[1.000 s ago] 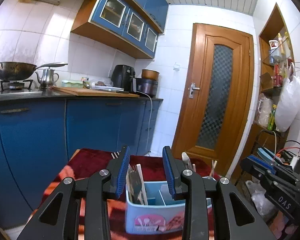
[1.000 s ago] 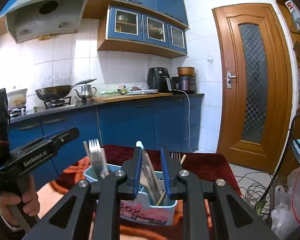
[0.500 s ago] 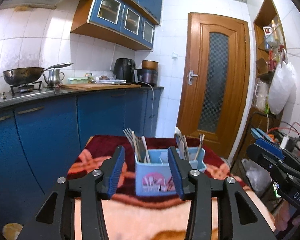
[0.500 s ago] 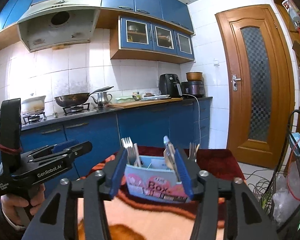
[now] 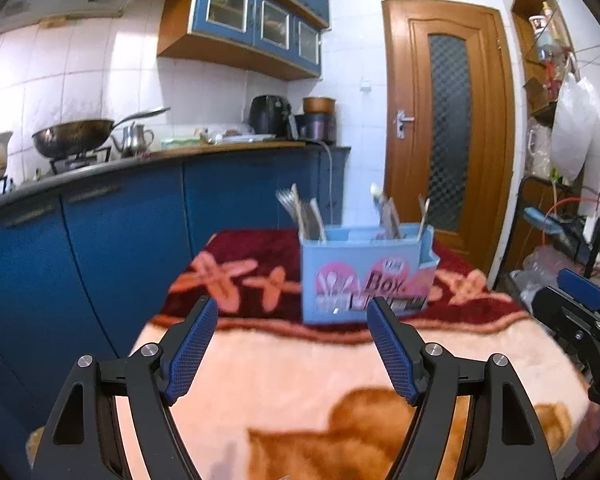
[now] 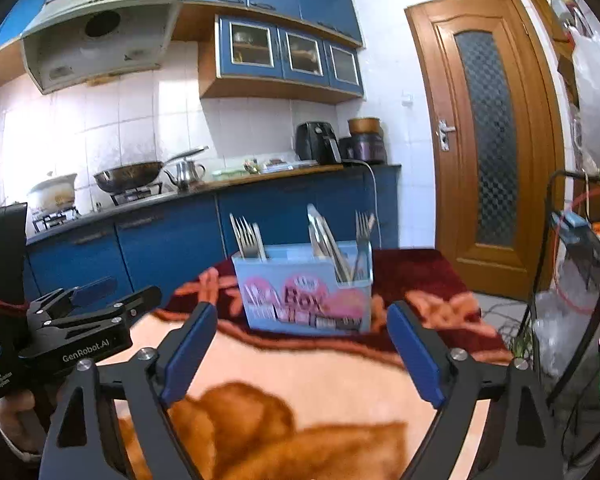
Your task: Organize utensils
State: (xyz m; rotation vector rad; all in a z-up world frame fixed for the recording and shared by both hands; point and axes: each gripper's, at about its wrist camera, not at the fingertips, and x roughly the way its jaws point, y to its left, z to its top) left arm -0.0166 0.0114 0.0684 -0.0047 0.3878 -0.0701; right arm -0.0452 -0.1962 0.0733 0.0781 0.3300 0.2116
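Note:
A light blue utensil box (image 5: 366,276) with pink pictures stands on the blanket-covered table (image 5: 300,380); it also shows in the right wrist view (image 6: 304,288). Forks (image 6: 247,236), a spoon and other utensils (image 6: 326,240) stand upright in its compartments. My left gripper (image 5: 292,344) is open and empty, back from the box. My right gripper (image 6: 300,348) is open and empty, also back from the box. The left gripper's body shows at the left of the right wrist view (image 6: 72,320).
Blue kitchen cabinets (image 5: 120,232) with a wok (image 5: 76,142) and kettle run along the left. A wooden door (image 5: 448,128) is behind the table. A rack with cables and bags (image 6: 580,280) stands at the right.
Both grippers have pulled back from the utensil box and opened wide. The box now looks smaller and farther away, with more blanket in front.

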